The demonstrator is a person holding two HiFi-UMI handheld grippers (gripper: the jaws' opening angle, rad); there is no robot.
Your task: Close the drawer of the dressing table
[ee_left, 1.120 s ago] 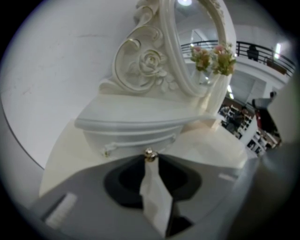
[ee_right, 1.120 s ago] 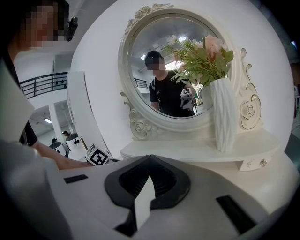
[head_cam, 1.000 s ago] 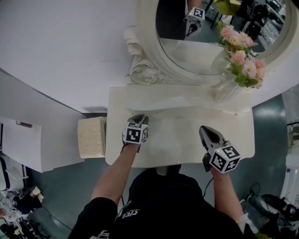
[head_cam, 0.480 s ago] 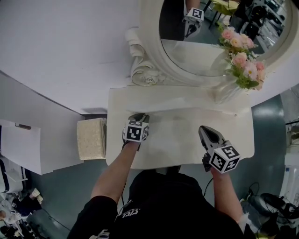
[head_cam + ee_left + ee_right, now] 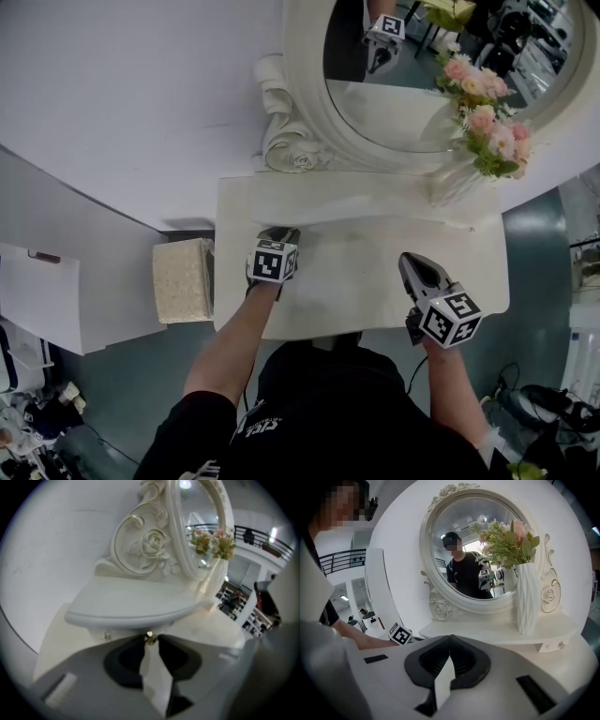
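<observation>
While the right gripper (image 5: 410,259) is held above the dressing table (image 5: 366,291) with its jaws closed on nothing, the left gripper (image 5: 279,233) reaches under the raised shelf (image 5: 131,606). Its jaws, just eased slightly wider, appear to pinch the small gold knob (image 5: 150,640) of the drawer (image 5: 123,632), which sits directly beneath that shelf.

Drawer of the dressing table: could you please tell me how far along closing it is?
Done: the drawer looks pushed in under the shelf. In hand: the left gripper has the knob between its tips, touching it, jaws just opening slightly. Left: let go and withdraw. The right gripper hovers shut, empty.
</observation>
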